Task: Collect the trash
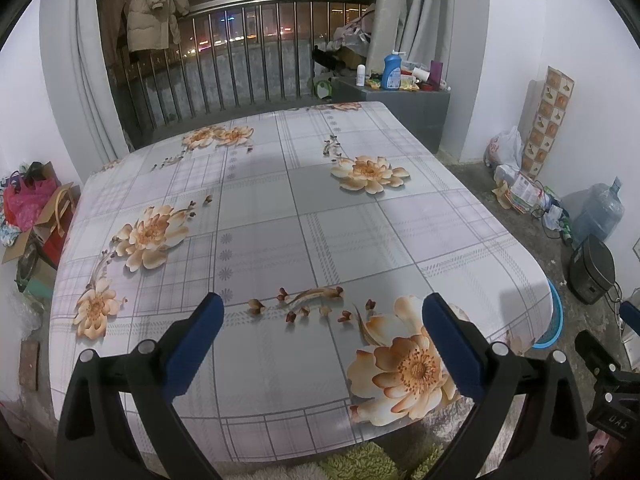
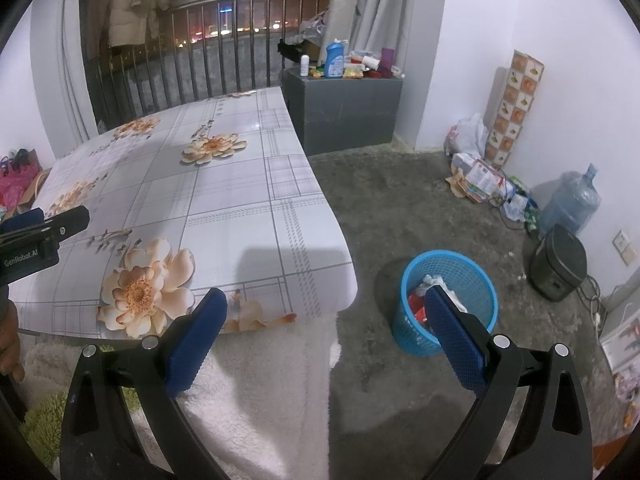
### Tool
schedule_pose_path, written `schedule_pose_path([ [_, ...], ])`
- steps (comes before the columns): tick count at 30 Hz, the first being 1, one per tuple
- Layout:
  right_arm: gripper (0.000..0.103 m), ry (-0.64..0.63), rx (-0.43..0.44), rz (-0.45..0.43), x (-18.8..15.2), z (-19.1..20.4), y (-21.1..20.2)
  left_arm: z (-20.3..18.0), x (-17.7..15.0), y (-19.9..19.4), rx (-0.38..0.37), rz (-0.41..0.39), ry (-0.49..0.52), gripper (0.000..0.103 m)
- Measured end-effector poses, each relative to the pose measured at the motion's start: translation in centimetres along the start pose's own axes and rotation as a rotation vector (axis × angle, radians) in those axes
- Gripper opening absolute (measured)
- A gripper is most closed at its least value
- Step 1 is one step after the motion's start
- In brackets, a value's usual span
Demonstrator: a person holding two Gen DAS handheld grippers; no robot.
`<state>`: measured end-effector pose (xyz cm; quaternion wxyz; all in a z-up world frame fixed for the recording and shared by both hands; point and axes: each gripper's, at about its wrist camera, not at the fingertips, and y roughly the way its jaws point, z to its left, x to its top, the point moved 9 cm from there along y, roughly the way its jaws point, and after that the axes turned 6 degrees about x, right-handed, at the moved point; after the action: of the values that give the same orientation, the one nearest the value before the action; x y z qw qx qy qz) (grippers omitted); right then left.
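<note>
Both our grippers hang with jaws spread wide, empty. Our left gripper (image 1: pixel 322 332) levels over the table (image 1: pixel 280 208); our right gripper (image 2: pixel 326 328) tilts floorward, basket (image 2: pixel 448 300) at two o'clock.

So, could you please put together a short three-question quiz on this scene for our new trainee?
1. True or false: the right gripper is holding a piece of trash.
2. Where does the blue basket stand? A) on the table B) on the floor beside the table's corner C) on the grey cabinet
3. Fill in: the basket already holds crumpled white and ____ trash.

Key
1. False: both it and the left gripper are open, with nothing between the fingers.
2. B: on the bare floor, off the table, well away from the cabinet.
3. Red.
</note>
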<state>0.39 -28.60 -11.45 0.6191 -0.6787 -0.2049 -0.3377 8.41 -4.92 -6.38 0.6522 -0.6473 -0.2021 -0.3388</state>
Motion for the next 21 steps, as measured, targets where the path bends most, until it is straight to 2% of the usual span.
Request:
schedule_pose_path([
  [21, 0.095, 0.001, 0.000, 0.000, 0.00, -0.02, -0.01, 0.03, -0.34, -0.03, 0.001, 0.005, 0.002, 0.097],
])
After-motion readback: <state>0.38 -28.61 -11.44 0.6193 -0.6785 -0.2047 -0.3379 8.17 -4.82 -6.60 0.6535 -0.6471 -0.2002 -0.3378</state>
